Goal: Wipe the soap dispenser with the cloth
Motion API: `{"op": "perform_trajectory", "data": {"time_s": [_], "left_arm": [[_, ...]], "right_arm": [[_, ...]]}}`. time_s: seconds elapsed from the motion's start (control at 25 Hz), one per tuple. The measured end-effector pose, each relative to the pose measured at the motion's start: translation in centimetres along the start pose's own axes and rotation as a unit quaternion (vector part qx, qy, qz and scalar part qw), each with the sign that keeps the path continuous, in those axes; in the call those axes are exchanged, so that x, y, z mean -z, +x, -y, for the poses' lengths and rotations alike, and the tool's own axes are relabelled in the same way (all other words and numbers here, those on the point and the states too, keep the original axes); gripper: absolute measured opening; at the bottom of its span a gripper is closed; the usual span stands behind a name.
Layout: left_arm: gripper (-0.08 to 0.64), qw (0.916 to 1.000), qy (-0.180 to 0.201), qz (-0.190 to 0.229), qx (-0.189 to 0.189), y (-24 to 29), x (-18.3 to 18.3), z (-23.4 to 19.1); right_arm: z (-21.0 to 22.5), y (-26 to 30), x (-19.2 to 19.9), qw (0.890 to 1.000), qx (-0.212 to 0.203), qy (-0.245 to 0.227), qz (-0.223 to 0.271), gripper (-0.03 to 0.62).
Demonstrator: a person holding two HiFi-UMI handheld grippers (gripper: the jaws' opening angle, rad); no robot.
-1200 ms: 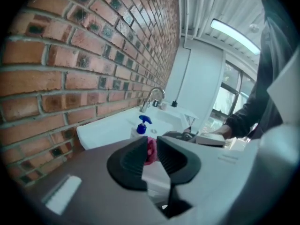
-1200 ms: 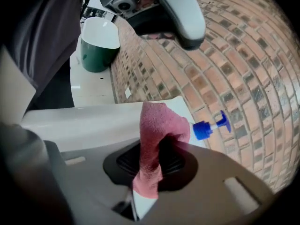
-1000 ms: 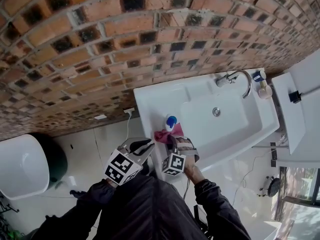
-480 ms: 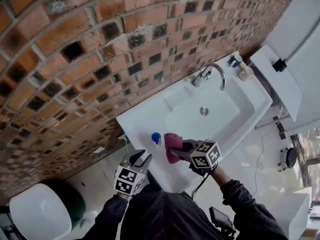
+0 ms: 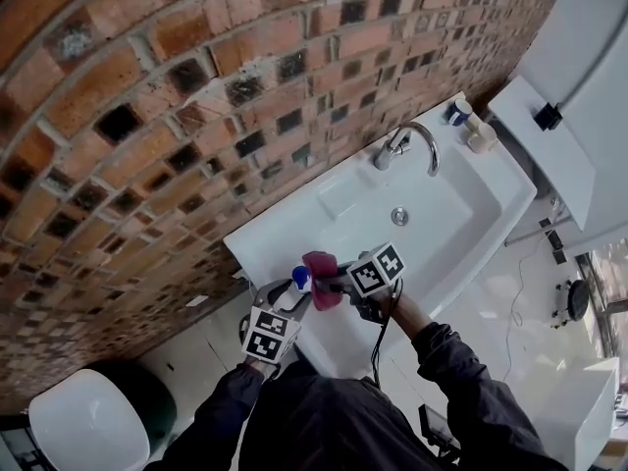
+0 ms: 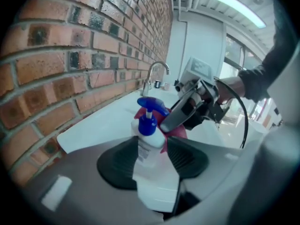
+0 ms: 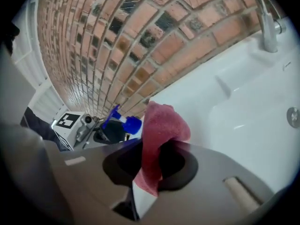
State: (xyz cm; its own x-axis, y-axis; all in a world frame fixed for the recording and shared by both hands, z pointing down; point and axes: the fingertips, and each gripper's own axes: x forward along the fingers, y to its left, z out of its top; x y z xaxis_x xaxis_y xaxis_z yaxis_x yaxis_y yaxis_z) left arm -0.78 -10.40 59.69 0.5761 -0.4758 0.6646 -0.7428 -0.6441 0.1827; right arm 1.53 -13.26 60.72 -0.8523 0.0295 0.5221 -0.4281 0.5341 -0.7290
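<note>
Left gripper view shows the soap dispenser (image 6: 146,125) standing upright on the sink's (image 5: 294,229) near left corner. It is directly ahead of the left gripper (image 6: 150,146) and already between its 2 jaws. Its long axis runs vertically, across the jaw line. The jaws have just been opening and now stand wide on either side of the bottle, not yet clamped on it.

The right gripper (image 7: 152,158) is closed on the pink cloth (image 7: 161,121), which hangs folded just beside the blue pump head, on the side away from the brick wall. The left gripper is therefore the nearer of the 2. The next move probably needs it to steady the bottle while the cloth comes across from the side.

Compared with 1 second ago, the left gripper has come forward from off the sink edge to the bottle. The right gripper has rolled over and lifted the cloth from low at the dispenser's base.
</note>
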Motion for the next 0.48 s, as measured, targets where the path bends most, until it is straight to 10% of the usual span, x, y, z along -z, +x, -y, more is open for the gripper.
{"op": "perform_trajectory", "data": {"time_s": [0.24, 0.48], "left_arm": [[0.209, 0.9999, 0.008, -0.01, 0.002, 0.4, 0.5, -0.5], [0.271, 0.9991, 0.029, -0.028, -0.013, 1.1, 0.1, -0.9]], "right_arm": [[3.8, 2.9, 2.8, 0.998, 0.026, 0.046, -0.041, 0.069], [4.5, 4.5, 4.3, 0.992, 0.091, -0.017, -0.081, 0.069]]}}
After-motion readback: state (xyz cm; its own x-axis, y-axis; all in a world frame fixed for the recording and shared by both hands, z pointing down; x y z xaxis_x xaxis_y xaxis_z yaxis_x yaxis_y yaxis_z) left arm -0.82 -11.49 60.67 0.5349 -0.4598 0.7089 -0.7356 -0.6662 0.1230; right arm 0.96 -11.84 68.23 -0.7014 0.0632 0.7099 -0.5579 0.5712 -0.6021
